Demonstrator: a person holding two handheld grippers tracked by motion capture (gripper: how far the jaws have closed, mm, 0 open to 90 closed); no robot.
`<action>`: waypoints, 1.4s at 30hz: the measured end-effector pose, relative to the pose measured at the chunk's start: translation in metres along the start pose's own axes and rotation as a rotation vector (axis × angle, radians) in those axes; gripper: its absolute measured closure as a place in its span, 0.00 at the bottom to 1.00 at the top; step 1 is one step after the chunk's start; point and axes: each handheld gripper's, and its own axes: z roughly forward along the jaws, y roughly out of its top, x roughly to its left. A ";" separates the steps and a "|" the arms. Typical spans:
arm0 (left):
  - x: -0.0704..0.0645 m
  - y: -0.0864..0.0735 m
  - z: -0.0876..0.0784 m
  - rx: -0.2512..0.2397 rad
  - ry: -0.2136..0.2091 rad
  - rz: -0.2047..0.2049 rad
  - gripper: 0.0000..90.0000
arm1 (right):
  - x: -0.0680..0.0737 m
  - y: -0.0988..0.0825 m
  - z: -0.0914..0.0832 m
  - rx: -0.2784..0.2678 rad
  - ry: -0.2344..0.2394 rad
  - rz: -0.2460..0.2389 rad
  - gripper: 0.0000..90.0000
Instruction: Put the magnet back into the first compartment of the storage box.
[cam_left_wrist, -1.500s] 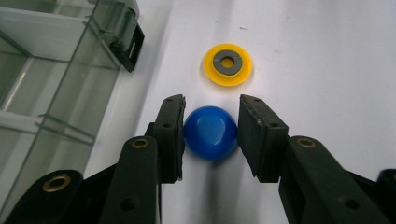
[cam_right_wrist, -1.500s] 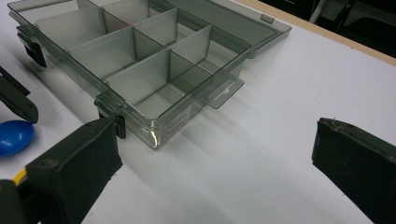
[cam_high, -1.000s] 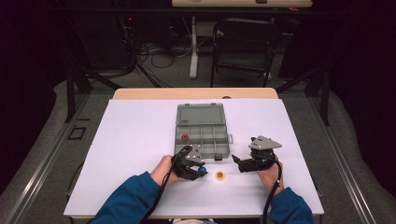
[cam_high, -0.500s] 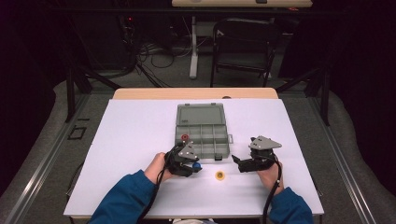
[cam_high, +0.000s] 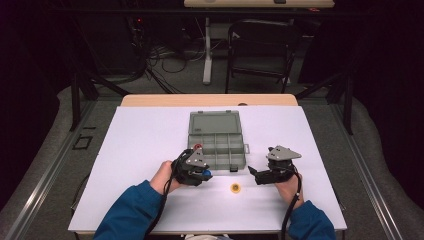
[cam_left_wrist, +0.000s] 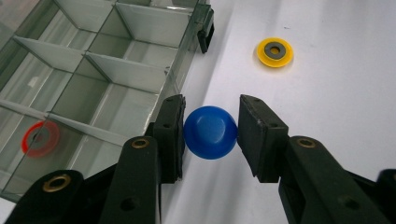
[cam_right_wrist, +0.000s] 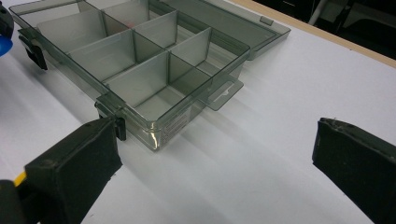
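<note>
**Blue knob pinched, box compartment up next**

Sorting small parts into the organiser, by the look of it. Mid-carry right now.

Largest first: white matte tabletop (cam_high: 140, 150), smooth and flat, nothing slippery-looking. On it, smoky-grey translucent plastic compartment box (cam_high: 217, 145), lid flipped open flat toward the far side, thin glossy divider walls, black latch clips on the near edge. Hard, rigid, see-through enough to spot what's inside.

Left gripper (cam_left_wrist: 211, 133) clamped on a small glossy blue plastic knob (cam_left_wrist: 210, 131), rounded like a dome cap, squeezed between the black rubbery pads, just outside the box's near wall and lifted a bit off the table, I'd guess. Right gripper (cam_high: 253, 173) spread wide, nothing between the pads, parked just beside the box's near right corner.

Red plastic ring (cam_left_wrist: 40, 138) already sitting in a corner compartment. Yellow plastic disc with a dark metal-looking washer centre (cam_left_wrist: 275, 51) lying loose on the table between the two grippers, apart from the box.

Next move, probably: swing the knob over the wall, pick a free cell, let go low. Round and slick, so likely to roll or bounce if dropped from height. Then the yellow one.
</note>
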 end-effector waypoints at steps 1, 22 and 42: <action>0.001 0.000 -0.001 -0.002 0.002 0.000 0.69 | 0.000 0.000 0.000 0.000 -0.001 0.000 0.00; 0.019 0.003 -0.025 -0.043 0.076 -0.024 0.69 | 0.000 0.000 0.000 0.002 -0.003 0.001 0.00; 0.048 0.013 -0.034 -0.049 0.139 -0.047 0.69 | 0.000 0.000 0.000 0.002 -0.006 0.000 0.00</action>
